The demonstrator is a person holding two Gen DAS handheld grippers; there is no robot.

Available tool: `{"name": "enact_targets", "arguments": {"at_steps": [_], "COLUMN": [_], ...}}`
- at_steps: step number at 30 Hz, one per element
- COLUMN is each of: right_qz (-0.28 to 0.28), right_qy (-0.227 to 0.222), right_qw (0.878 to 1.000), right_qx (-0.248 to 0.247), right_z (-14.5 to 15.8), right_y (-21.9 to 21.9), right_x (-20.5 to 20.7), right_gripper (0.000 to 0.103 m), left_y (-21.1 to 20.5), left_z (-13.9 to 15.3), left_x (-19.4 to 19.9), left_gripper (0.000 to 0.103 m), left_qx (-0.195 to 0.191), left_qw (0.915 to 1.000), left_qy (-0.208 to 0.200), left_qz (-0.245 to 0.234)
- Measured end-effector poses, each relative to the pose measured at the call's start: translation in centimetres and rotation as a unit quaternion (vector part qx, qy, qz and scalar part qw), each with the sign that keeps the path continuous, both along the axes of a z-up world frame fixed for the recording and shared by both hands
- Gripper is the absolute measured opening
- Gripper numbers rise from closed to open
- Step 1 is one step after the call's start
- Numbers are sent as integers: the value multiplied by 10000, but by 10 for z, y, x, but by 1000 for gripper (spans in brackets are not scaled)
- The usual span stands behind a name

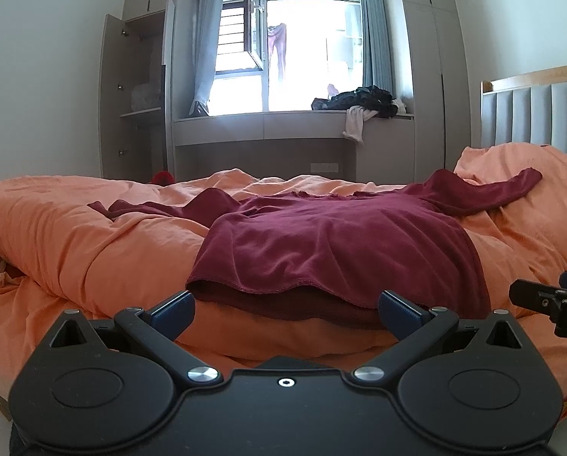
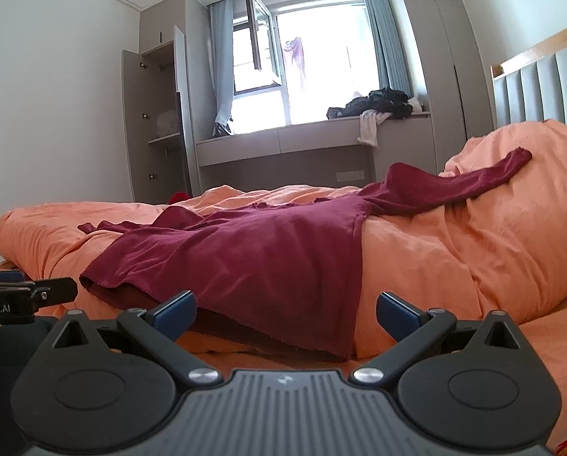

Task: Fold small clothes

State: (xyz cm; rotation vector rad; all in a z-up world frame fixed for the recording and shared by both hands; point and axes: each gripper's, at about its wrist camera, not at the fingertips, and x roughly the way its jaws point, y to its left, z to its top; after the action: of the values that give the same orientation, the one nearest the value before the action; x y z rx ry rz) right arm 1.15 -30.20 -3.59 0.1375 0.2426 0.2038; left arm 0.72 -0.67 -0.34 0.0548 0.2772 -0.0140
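Approaching stage: the dark red long-sleeved top (image 1: pixel 332 243) lies spread on the orange duvet (image 1: pixel 74 235), sleeves flung out left and right, near hem facing both tools. Left gripper (image 1: pixel 285 313) and right gripper (image 2: pixel 285 313) gape wide, holding nothing (neither touches cloth). Next move likely calls for pinching the hem corners.
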Motion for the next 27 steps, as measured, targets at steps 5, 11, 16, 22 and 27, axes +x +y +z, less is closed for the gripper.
{"name": "enact_targets", "arguments": {"at_steps": [5, 11, 16, 22, 27], "right_qz": [-88, -261, -727, -1691, -1573], "right_qy": [72, 59, -266, -469, -575], "right_qw": [9998, 9994, 9965, 9844, 9859], "right_qx": [132, 235, 316, 121, 47], "right_z": [-5, -8, -10, 0, 12], "right_y": [-12, -33, -60, -103, -143], "right_x": [6, 18, 28, 67, 122], "right_gripper": [103, 103, 103, 103, 103], "left_y": [-7, -25, -47, -75, -87], "left_z": [7, 30, 56, 68, 58], "left_x": [15, 46, 91, 172, 237], "left_gripper": [103, 103, 103, 103, 103], "left_qx": [169, 569, 856, 867, 671], "left_qw": [9995, 9977, 9950, 9939, 9912], "left_qy": [193, 206, 185, 578, 1040], "left_qz": [-169, -299, -470, -368, -463]}}
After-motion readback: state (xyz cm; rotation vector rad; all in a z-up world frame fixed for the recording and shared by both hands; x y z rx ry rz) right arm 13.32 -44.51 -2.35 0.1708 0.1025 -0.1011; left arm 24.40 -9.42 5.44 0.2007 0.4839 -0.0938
